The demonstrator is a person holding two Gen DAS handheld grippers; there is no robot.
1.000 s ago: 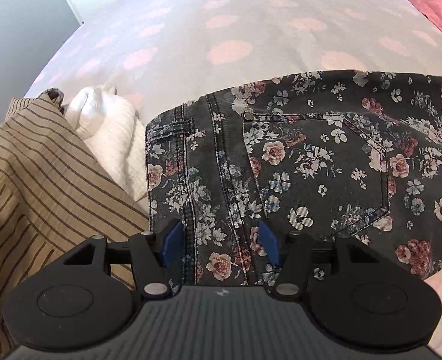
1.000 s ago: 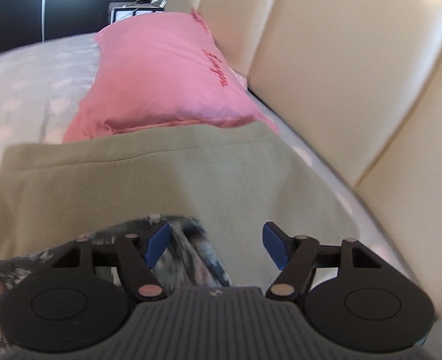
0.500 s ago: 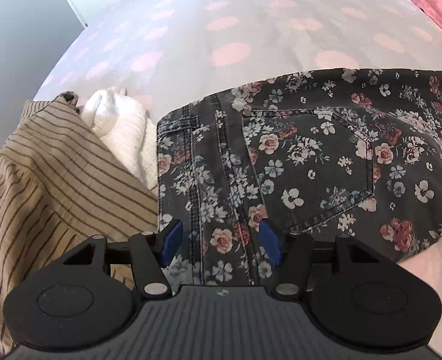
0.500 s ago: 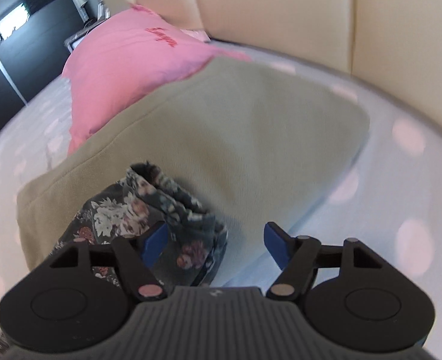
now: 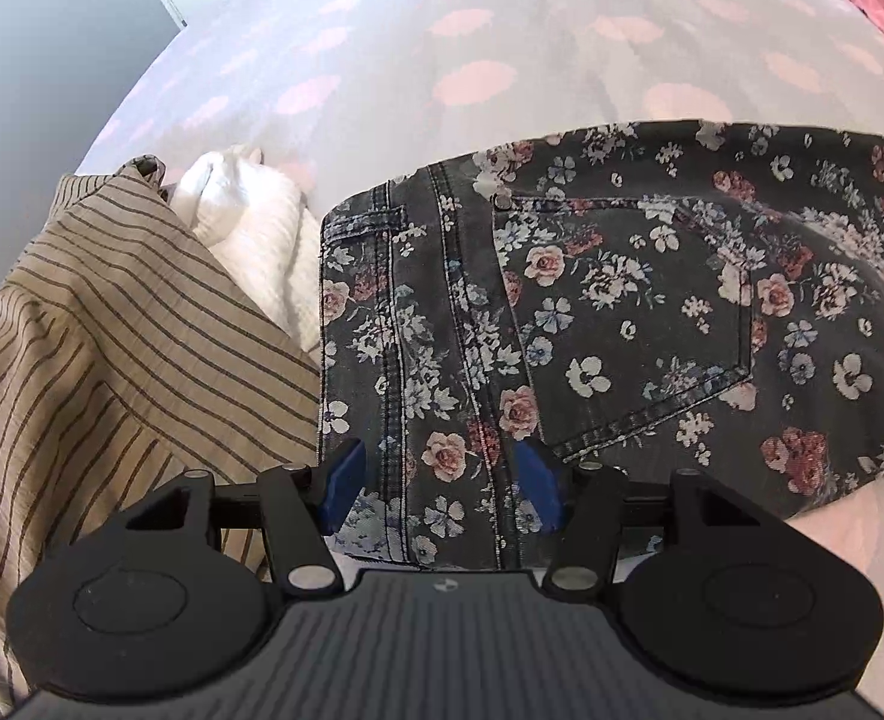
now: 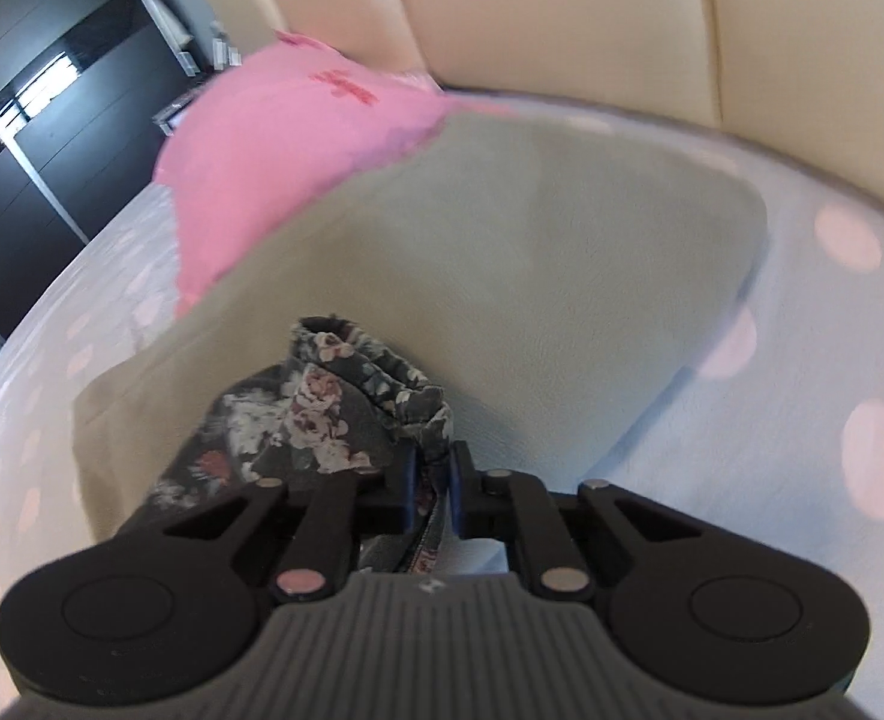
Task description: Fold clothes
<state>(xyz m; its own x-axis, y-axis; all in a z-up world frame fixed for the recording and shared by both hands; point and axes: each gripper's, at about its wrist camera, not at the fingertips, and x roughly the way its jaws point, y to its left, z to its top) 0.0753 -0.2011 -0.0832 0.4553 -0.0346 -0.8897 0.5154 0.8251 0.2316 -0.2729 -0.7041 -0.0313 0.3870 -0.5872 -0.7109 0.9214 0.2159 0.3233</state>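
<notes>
The right gripper (image 6: 431, 492), whose jaws have just been closing, is pinching the bunched hem end of the floral jeans (image 6: 346, 414) between its fingers, over the grey-green blanket (image 6: 562, 276) lying toward the head of the bed. The left gripper (image 5: 439, 483) is straddling the waistband end of the same jeans with its blue pads (image 5: 346, 474) set apart on either side of the denim; whether they are pressing on it I cannot tell. The jeans are lying flat along the near edge of the spotted bed cover (image 5: 472, 78). If the left end is not pinned, pulling the hem over could drag the whole garment askew, and the narrow pinch could slip off thick denim. The striped shirt (image 5: 100, 360) and white cloth (image 5: 250, 228) are crowding the waistband; the pink pillow (image 6: 298, 144) is sitting beyond the blanket.
</notes>
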